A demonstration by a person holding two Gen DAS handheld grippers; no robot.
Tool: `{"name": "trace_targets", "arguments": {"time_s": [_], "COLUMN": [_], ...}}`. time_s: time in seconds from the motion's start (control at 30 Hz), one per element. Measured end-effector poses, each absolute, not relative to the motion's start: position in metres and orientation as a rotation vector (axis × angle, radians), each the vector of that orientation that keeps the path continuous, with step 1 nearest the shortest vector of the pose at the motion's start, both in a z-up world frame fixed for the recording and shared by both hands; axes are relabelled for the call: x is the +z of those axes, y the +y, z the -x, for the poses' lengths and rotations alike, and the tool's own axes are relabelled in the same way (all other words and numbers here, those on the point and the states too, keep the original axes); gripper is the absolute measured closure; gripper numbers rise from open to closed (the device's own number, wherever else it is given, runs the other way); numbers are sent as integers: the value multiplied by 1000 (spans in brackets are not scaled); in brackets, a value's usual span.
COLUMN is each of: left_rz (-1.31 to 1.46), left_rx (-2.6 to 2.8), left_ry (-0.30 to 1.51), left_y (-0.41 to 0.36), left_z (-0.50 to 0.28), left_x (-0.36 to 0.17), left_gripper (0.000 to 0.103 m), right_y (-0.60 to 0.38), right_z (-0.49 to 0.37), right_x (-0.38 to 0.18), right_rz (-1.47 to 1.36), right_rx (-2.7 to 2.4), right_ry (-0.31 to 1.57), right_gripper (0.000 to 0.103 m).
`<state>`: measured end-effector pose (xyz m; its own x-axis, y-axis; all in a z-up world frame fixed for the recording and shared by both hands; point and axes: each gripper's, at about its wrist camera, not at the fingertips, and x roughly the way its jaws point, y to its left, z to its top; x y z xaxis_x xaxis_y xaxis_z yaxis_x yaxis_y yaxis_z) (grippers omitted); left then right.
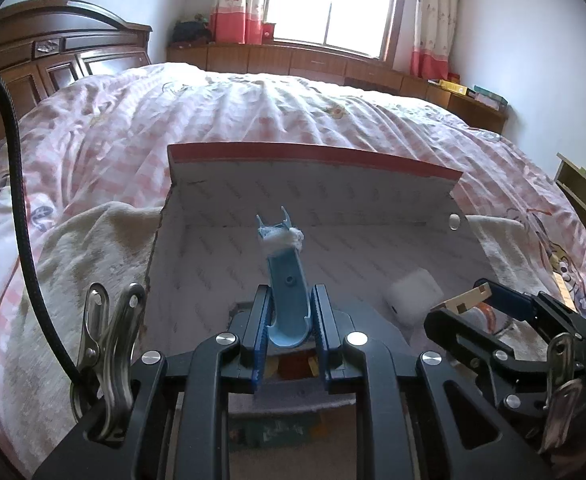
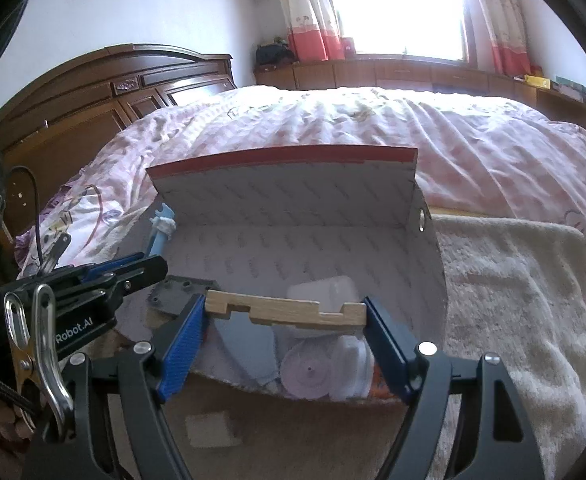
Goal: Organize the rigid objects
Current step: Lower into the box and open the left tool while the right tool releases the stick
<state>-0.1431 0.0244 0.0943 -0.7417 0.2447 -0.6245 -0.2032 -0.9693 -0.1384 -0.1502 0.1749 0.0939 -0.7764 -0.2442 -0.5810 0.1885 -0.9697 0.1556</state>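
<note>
A bedroom scene, seen from two handheld grippers held over an open cardboard box (image 1: 313, 196) that sits on a cream towel (image 2: 513, 280) on a bed with a pink checked quilt (image 1: 253, 112).

The left gripper (image 1: 289, 320) has its jaws pressed in on the rounded base of a light blue plastic piece (image 1: 287, 284). The piece stands up and away from the jaws, ending in a forked tip with a wad of white fluff stuck just below it. It hangs above the box's open interior, most likely so it can be lowered in.

The right gripper (image 2: 287, 314) pinches a notched wooden strip (image 2: 287, 310) by its two ends, so the strip spans crosswise between the blue pads like a bridge. Its jaws are spread wide to fit the strip's length. It too hovers over the box, near the front edge.

Directly beyond and below the right jaws, inside the box, lie a white plastic case (image 2: 325, 292), a pale round disc (image 2: 307, 372), a small white container (image 2: 349, 364) and a dark grey plate (image 2: 177, 292). The box's red-edged lid (image 2: 285, 160) stands open behind them.

Since both grippers carry a rigid item above the box, the sorting appears to be well underway, with these two pieces seemingly next to be set inside.
</note>
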Motion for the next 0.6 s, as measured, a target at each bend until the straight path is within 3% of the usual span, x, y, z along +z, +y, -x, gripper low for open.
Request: {"name": "trace_targets", "arguments": {"time_s": [0.6], "left_rz": [1056], "left_rx": [2697], "left_ry": [-77], "left_y": [30], "left_z": [166], "left_x": [68], "left_gripper": [82], "right_y": [172], "right_z": [172], "right_x": [75], "right_rz": [-961], "right_rx": [-2793], "right_ry": [-55], "right_gripper": [22]}}
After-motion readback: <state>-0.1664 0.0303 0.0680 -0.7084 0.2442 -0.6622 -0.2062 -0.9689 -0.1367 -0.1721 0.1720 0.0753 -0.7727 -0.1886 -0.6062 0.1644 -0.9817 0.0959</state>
